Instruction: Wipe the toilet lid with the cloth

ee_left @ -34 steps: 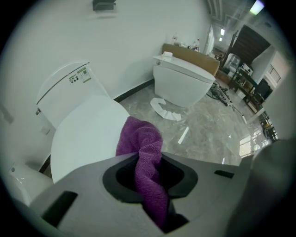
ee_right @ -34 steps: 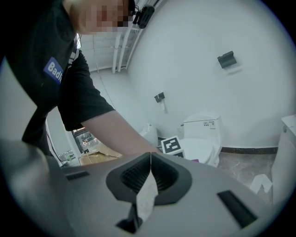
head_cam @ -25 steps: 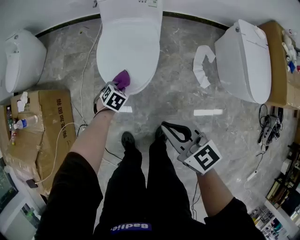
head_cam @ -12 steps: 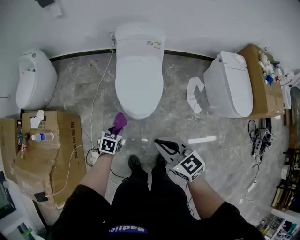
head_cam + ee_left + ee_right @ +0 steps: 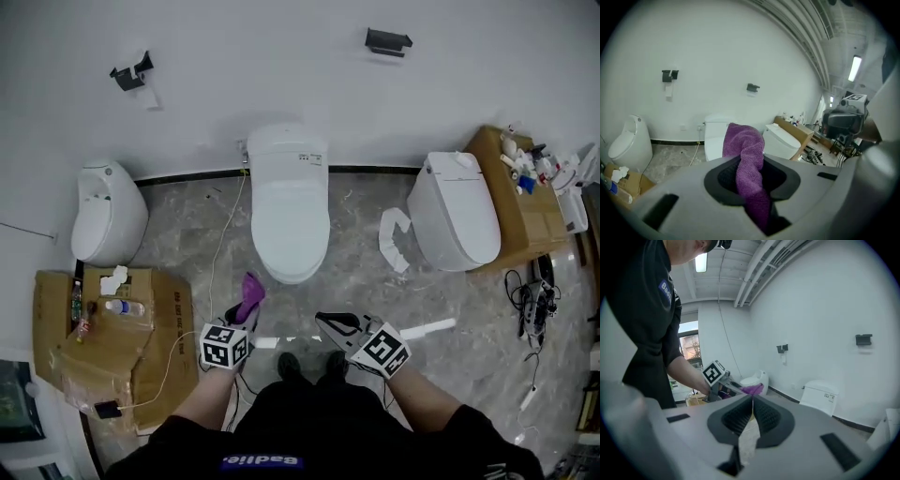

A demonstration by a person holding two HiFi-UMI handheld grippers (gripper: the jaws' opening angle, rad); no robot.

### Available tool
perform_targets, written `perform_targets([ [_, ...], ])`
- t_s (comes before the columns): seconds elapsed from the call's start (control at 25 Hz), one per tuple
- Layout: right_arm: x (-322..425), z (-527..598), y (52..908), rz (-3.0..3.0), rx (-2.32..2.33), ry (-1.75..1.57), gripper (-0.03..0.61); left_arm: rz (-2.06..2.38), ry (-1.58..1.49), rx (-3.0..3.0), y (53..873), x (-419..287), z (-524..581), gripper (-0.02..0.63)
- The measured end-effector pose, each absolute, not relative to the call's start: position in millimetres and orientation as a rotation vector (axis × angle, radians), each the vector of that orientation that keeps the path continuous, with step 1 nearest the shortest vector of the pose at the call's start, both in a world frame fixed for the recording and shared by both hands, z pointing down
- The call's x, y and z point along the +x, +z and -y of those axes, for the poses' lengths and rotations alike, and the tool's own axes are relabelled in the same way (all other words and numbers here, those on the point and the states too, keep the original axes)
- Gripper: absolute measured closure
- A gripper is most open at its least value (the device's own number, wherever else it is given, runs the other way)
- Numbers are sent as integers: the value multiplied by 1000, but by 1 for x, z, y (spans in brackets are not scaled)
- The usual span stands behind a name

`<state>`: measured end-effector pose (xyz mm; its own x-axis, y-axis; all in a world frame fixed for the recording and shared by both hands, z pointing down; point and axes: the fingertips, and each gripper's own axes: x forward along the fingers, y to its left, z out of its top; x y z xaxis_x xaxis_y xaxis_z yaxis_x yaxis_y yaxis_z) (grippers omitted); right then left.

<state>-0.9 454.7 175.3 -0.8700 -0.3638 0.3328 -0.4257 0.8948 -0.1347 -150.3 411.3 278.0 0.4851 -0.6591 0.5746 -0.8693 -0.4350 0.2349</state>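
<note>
— Where does the left gripper (image 5: 751, 174) stand?
— Clamped on the cloth (image 5: 743, 140), well short of the lid (image 5: 291, 225). It should lower the cloth flat onto the lid and sweep in overlapping strokes.
— The right gripper (image 5: 751, 401)?
— Closed, empty, beside it.

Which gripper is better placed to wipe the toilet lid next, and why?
Left. The left gripper is shut on the cloth and points toward the lid; the right gripper is shut and empty.
</note>
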Motion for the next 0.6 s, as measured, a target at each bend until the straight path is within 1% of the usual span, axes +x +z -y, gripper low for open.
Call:
perform_targets([
  [0.16, 11, -460, 149, 2769, 577, 246, 549, 1228, 397, 2309, 222, -102, -427, 526],
  [0.32, 18, -464, 125, 2789, 600, 225, 549, 1181, 324, 2431, 169, -63, -437, 528],
  [0.6, 25, -483, 72, 2901, 641, 212, 549, 1123, 182, 2645, 72, -26, -456, 526],
])
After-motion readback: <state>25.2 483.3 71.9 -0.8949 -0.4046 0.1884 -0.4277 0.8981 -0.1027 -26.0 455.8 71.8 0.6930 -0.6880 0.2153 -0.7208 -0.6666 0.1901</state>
